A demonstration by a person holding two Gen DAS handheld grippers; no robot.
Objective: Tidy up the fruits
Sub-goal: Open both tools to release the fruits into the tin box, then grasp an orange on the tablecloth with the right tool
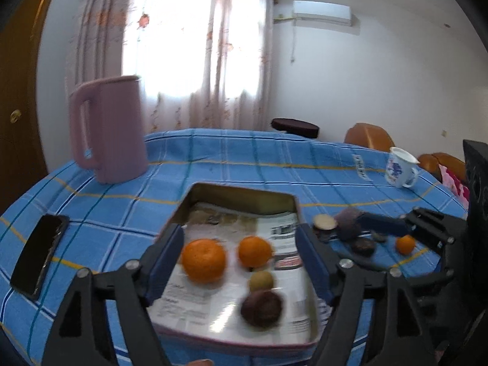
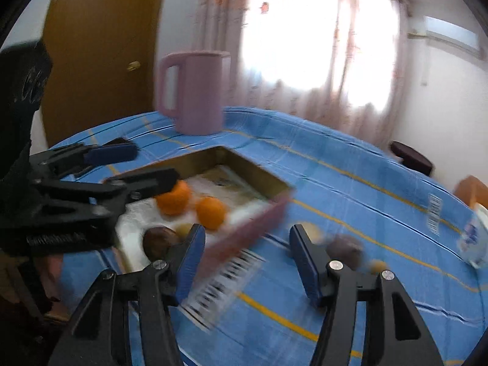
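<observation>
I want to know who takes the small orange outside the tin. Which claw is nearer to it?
Right. The right claw hovers just beside the small orange; the left claw is over the tin.

White walls; bright window (image 1: 195, 30) behind sheer floral curtains (image 1: 100, 30); air conditioner (image 1: 323, 12) high up; brown wooden door (image 2: 100, 45) left.

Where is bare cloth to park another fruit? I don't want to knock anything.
Bare blue checked tablecloth lies between the pink plastic jug and the white printed mug, beyond the paper-lined metal tin. It is crowded right of the tin, among the loose fruits.
</observation>
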